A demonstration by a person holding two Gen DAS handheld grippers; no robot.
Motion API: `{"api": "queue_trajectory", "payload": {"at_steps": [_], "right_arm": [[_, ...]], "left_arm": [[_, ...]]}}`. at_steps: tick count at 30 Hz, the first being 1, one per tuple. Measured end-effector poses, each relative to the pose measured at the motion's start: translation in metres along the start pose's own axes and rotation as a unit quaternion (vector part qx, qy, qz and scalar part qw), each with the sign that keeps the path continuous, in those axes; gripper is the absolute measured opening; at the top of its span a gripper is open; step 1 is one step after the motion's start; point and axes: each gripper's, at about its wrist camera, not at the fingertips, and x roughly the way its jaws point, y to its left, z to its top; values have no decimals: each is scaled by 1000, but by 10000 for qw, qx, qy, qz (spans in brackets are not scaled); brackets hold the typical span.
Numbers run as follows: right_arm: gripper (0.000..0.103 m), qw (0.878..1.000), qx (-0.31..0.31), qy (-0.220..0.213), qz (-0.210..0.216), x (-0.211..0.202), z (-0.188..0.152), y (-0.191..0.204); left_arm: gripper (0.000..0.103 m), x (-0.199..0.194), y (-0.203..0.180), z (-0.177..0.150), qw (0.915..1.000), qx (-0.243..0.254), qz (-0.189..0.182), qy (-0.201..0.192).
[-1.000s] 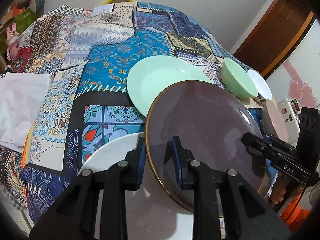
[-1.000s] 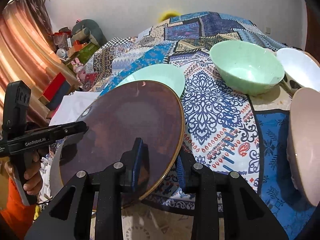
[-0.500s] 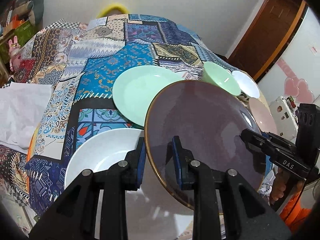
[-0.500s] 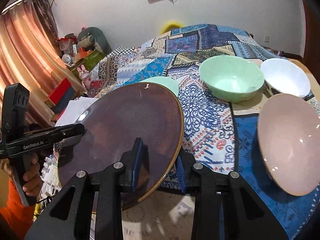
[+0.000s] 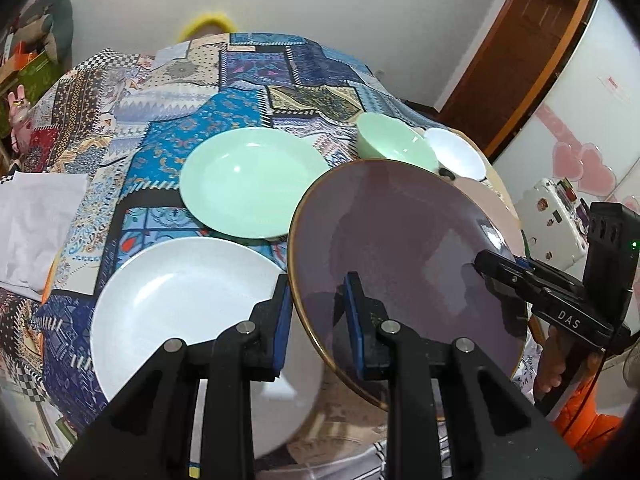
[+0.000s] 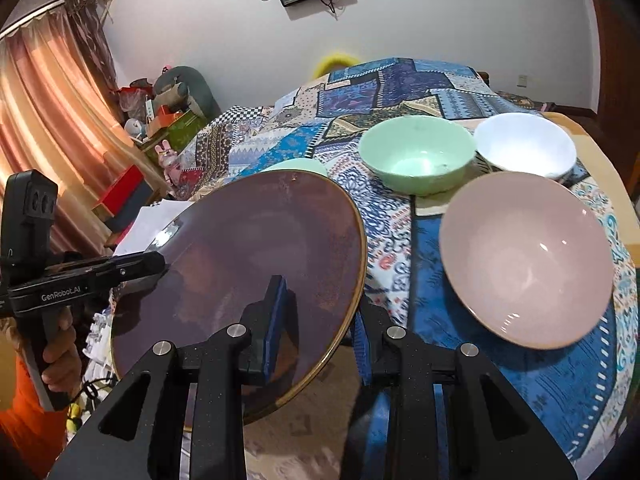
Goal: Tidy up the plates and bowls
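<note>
Both grippers are shut on the rim of one large dark plate with a gold edge [image 5: 404, 248], held above the table. My left gripper [image 5: 318, 304] grips its left rim. My right gripper [image 6: 320, 312] grips its right rim; the plate [image 6: 248, 264] fills that view's left half. Below lie a white plate [image 5: 180, 304] and a mint green plate [image 5: 248, 184]. A mint green bowl [image 6: 416, 156], a white bowl [image 6: 524, 144] and a pink bowl [image 6: 524, 256] sit to the right.
A patchwork cloth [image 5: 168, 100] covers the table. White folded cloth [image 5: 32, 224] lies at the left edge. A wooden door [image 5: 520, 52] and a white fridge [image 5: 568, 128] stand to the right. Curtains and clutter [image 6: 60, 128] stand to the left.
Both grippers have risen and drawn back with the dark plate. More of the white plate, the pink bowl and the table now show beneath it.
</note>
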Motion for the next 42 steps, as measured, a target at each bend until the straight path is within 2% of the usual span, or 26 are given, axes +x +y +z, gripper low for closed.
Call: {"api": "queue_trajectory", "payload": {"at_steps": [13, 27, 31, 42], "right_arm": [[28, 9998, 150, 155, -44, -2, -16, -29], [28, 9983, 348, 473, -51, 18, -32, -54], [28, 9981, 361, 493, -112, 23, -34, -56], [28, 9977, 387, 501, -242, 29, -30, -62]], "left_arm": [[25, 28, -27, -12, 9993, 81, -3, 371], [25, 66, -33, -22, 9968, 30, 88, 798], [25, 75, -32, -24, 9961, 24, 191, 856], [25, 89, -26, -24, 9959, -54, 182, 882]]}}
